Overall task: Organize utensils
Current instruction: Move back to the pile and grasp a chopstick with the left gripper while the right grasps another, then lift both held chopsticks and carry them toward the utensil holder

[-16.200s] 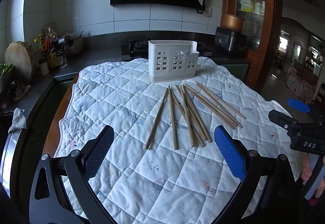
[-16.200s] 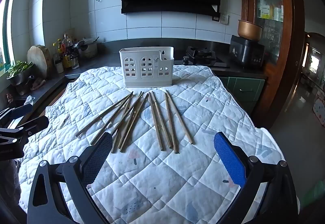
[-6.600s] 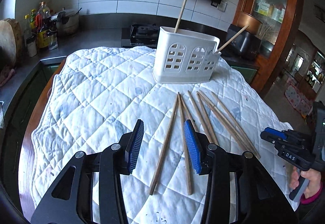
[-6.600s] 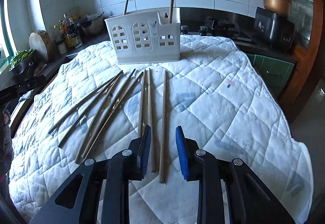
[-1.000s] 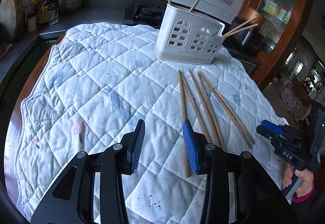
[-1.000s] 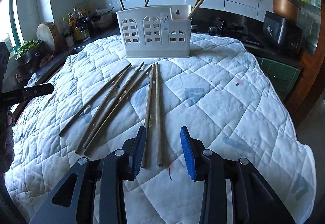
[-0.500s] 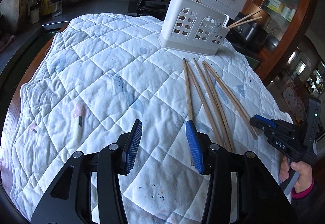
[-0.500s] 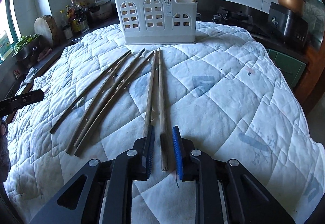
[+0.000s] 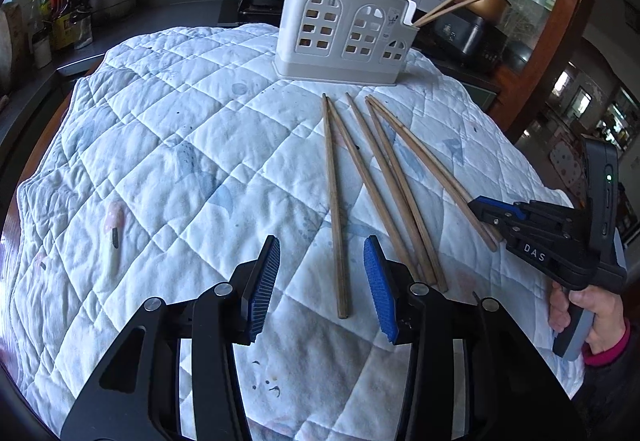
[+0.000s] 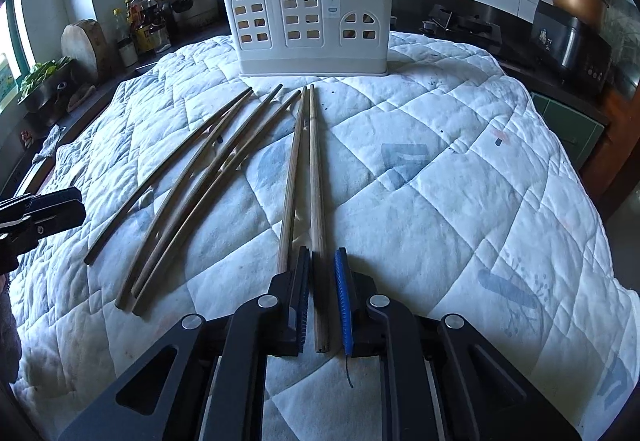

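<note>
Right gripper (image 10: 322, 301) sits low on the quilt (image 10: 440, 181), jaws nearly closed around the rightmost chopstick (image 10: 316, 201), ready to pinch its near end. Left gripper (image 9: 320, 281), jaws half open and empty, straddles the leftmost chopstick (image 9: 332, 201). Caddy (image 10: 308, 29) stands far, four chopsticks already inside.

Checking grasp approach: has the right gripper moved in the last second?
Yes. The right gripper has moved forward toward the white holder and narrowed around the rightmost chopstick, which was unstraddled before.

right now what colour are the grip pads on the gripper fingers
Blue, ribbed pads on black arms; the left wrist view shows them best.
</note>
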Motion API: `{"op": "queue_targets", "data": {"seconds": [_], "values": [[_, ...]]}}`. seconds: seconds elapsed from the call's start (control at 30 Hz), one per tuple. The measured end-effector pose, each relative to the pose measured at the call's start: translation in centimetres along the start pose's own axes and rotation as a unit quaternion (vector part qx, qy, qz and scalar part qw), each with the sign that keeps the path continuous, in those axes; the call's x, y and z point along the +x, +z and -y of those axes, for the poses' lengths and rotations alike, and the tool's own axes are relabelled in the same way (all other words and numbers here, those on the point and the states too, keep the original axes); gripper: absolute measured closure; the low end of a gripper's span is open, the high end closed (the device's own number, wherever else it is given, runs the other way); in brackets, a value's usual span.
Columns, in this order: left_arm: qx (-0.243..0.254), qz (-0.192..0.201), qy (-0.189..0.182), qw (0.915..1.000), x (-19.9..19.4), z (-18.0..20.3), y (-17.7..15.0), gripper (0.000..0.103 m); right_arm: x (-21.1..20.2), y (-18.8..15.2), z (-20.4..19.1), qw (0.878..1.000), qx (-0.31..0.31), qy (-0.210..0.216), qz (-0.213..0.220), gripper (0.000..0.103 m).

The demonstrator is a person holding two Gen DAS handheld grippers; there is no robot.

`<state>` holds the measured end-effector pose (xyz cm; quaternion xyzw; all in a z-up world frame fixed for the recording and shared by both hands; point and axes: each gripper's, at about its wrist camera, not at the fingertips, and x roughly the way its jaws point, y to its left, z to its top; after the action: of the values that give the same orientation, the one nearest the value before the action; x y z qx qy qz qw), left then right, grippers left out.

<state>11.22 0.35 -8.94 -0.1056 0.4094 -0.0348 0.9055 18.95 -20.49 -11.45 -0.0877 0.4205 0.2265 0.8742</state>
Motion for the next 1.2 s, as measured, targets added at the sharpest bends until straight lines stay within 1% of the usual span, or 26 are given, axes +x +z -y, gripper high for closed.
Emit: {"op": "queue_targets", "data": {"seconds": [0.23, 0.27, 0.3, 0.47, 0.57, 0.63, 0.7, 0.8, 0.83, 0.97, 1.2], "values": [[0.024, -0.009, -0.003, 0.9997, 1.5, 1.6, 0.4, 0.060, -0.2, -0.1, 0.1, 1.000, 0.001, 0.000, 0.005, 0.095], [0.025, -0.012, -0.002, 0.9996, 1.8, 1.7, 0.4, 0.064, -0.3, -0.2, 0.1, 1.000, 0.001, 0.001, 0.006, 0.096], [0.025, -0.017, -0.003, 0.9995, 2.2, 1.7, 0.5, 0.074, -0.4, -0.2, 0.1, 1.000, 0.001, 0.001, 0.007, 0.096], [0.010, -0.030, -0.002, 0.9995, 3.6, 1.2, 0.6, 0.079, -0.8, -0.3, 0.1, 1.000, 0.003, 0.005, 0.013, 0.096], [0.009, -0.032, 0.003, 0.9994, 4.2, 1.1, 0.7, 0.081, -0.9, -0.3, 0.1, 1.000, 0.004, 0.006, 0.016, 0.096], [0.012, -0.032, 0.011, 0.9994, 4.3, 1.2, 0.9, 0.086, -1.0, -0.2, 0.0, 1.000, 0.004, 0.005, 0.020, 0.096], [0.014, -0.031, 0.023, 0.9992, 4.4, 1.1, 0.9, 0.096, -1.5, -0.2, -0.1, 1.000, 0.003, 0.004, 0.027, 0.096], [0.009, -0.020, 0.039, 0.9990, 4.0, 0.9, 1.2, 0.097, -2.3, -0.1, -0.3, 0.999, 0.001, 0.003, 0.038, 0.096], [0.008, -0.015, 0.039, 0.9991, 3.7, 0.9, 1.3, 0.097, -2.6, 0.0, -0.4, 0.999, 0.001, 0.003, 0.042, 0.096], [0.009, 0.002, 0.035, 0.9993, 2.3, 0.7, 1.9, 0.097, -4.2, 0.6, -0.7, 0.998, -0.002, 0.004, 0.065, 0.096], [0.006, 0.052, 0.017, 0.9985, -1.2, 0.4, 3.6, 0.098, -7.8, 3.0, -1.5, 0.993, -0.012, 0.005, 0.119, 0.096]]}}
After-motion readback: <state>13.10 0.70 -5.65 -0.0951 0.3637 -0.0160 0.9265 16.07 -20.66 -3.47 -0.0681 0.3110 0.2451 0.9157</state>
